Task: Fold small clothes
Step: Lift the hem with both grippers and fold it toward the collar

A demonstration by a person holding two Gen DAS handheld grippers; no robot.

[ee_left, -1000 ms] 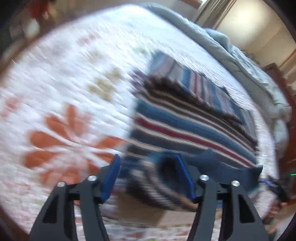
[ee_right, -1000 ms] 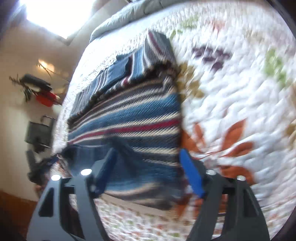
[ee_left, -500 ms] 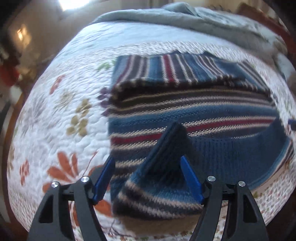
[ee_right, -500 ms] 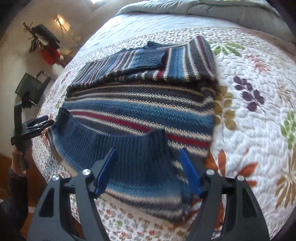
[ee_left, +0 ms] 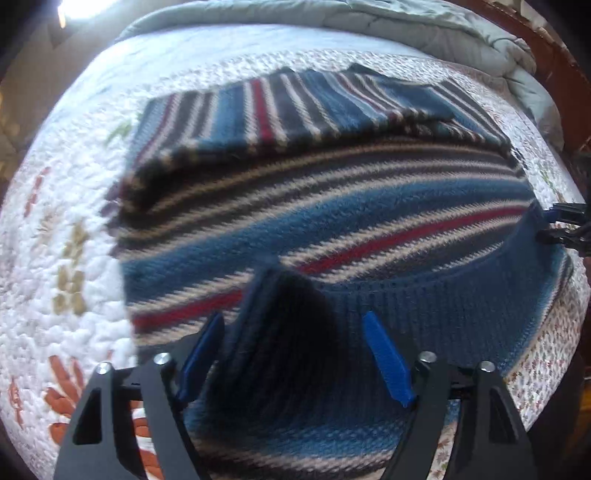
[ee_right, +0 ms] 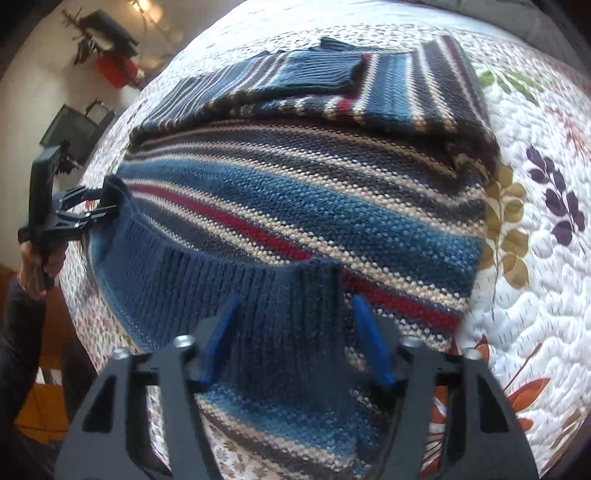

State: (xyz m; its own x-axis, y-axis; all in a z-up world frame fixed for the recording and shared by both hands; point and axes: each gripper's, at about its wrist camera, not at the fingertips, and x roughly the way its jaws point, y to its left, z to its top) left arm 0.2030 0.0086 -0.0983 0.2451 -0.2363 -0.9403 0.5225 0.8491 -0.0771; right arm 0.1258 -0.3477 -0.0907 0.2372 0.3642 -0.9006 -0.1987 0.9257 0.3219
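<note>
A striped knit sweater (ee_left: 332, 206) in blue, red, cream and dark bands lies flat on the quilted bed, sleeves folded across its far part. It also shows in the right wrist view (ee_right: 314, 192). My left gripper (ee_left: 295, 354) holds the ribbed blue hem (ee_left: 424, 306) at its left corner, lifted off the bed. My right gripper (ee_right: 295, 332) holds the hem (ee_right: 192, 269) at the other corner, also lifted. Fabric bunches between both pairs of blue pads. Each gripper shows in the other's view: the right one (ee_left: 561, 229), the left one (ee_right: 77, 214).
The floral quilt (ee_right: 535, 258) covers the bed around the sweater. A grey duvet (ee_left: 424, 33) is bunched at the far edge. A wooden bed frame (ee_left: 554, 66) stands at the right. A dark chair (ee_right: 74, 129) stands beyond the bed.
Both grippers have carried the hem up and farther over the sweater body, away from the near bed edge. The raised flap is larger and closer to both cameras.
</note>
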